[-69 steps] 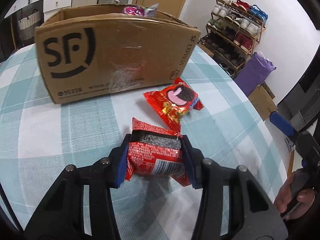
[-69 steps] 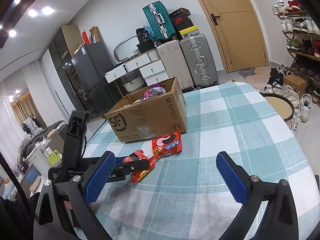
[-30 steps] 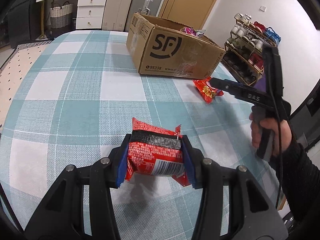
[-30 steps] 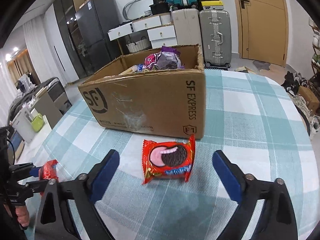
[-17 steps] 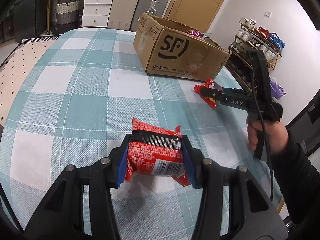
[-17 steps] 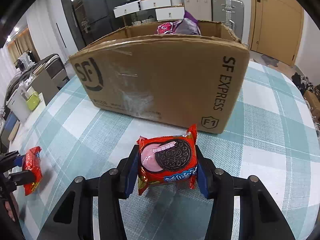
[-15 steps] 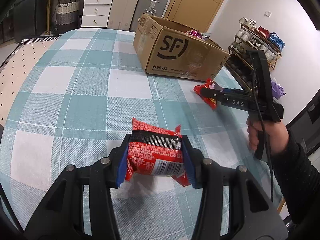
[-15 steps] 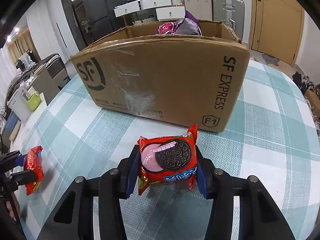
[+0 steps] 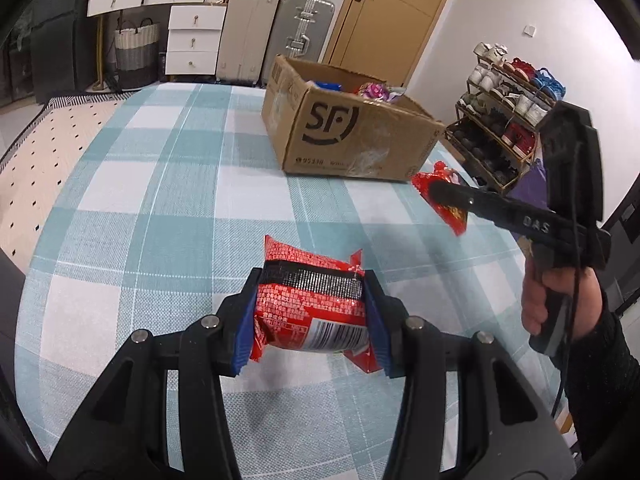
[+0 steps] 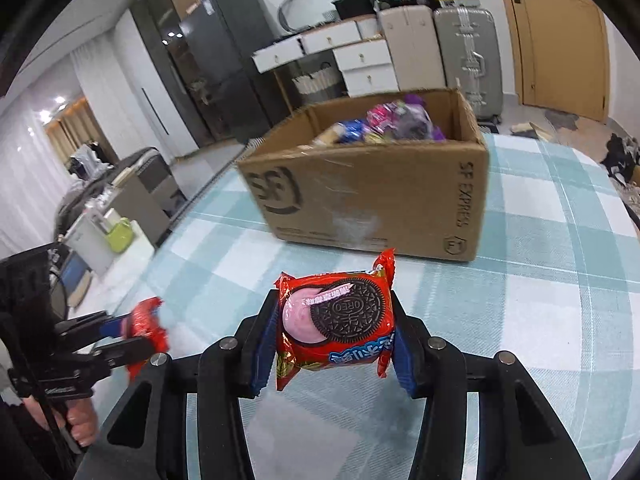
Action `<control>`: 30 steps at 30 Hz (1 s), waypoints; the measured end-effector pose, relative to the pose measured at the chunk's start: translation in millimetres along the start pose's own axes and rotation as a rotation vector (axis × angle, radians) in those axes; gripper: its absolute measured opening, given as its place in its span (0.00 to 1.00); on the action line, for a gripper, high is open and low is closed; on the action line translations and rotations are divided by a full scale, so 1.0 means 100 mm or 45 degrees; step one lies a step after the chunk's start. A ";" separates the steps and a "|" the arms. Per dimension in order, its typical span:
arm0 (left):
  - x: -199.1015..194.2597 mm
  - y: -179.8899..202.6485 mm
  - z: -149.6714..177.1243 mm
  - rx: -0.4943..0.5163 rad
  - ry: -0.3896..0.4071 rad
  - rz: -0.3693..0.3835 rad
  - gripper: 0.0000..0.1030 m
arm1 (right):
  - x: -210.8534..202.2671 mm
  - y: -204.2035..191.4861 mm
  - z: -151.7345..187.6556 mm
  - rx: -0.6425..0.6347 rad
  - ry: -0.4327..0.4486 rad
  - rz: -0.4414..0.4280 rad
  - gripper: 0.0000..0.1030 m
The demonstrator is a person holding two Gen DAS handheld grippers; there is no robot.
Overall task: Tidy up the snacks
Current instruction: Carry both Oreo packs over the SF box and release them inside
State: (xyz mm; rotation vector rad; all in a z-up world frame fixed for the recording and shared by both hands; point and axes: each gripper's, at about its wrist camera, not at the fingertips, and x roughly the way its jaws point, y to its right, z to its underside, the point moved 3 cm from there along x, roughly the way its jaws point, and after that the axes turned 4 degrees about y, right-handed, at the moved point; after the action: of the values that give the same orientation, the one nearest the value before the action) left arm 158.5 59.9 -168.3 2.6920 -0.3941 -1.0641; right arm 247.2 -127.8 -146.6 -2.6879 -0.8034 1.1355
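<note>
An open brown cardboard shipping box (image 10: 372, 200) printed with a black logo is sitting on the table covered in a teal-and-white checked cloth (image 9: 160, 208), and it is holding a heap of wrapped snacks (image 10: 384, 122): pink, purple and blue packets are showing above its rim, though their labels are too blurred to read and whatever is lying beneath them is hidden by the box walls.

In front of the box, the left gripper (image 9: 310, 320) is pinching a red foil snack packet with a black band and a barcode (image 9: 312, 308) between its blue pads, squeezing its sides; the packet's long axis is running away from the camera toward the box, its crimped far end pointing that way and its near end drooping below the pads.

Beside the box's front corner, the right gripper (image 10: 334, 338) is clamping a red cookie-sandwich packet with a pink-cream picture (image 10: 336, 320), held above the cloth with its printed face toward the camera and its crimped seams pointing up and down. From the left wrist view this packet (image 9: 438, 196) is mostly covered by the black finger, and the person's hand (image 9: 556, 300) on the handle is partly cut off by a dark sleeve.
</note>
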 end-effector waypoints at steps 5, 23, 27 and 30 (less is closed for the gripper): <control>-0.19 0.16 -0.12 0.046 0.053 0.028 0.43 | -0.34 -0.36 -0.01 -0.043 0.092 -0.075 0.48; -1.01 0.65 -0.96 0.155 0.280 0.014 0.44 | -1.54 -0.86 -0.46 -0.076 0.336 -0.128 0.48; -1.06 0.73 -1.16 0.160 0.291 0.003 0.44 | -1.65 -0.88 -0.62 -0.078 0.361 -0.135 0.48; -1.11 0.79 -1.36 0.164 0.309 -0.008 0.44 | -1.68 -0.91 -0.77 -0.099 0.370 -0.140 0.48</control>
State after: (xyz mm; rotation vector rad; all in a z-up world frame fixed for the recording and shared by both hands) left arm 161.1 36.0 22.7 2.8924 -0.4214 -0.7224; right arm 164.5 -128.8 41.5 -2.7414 -0.9448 0.6820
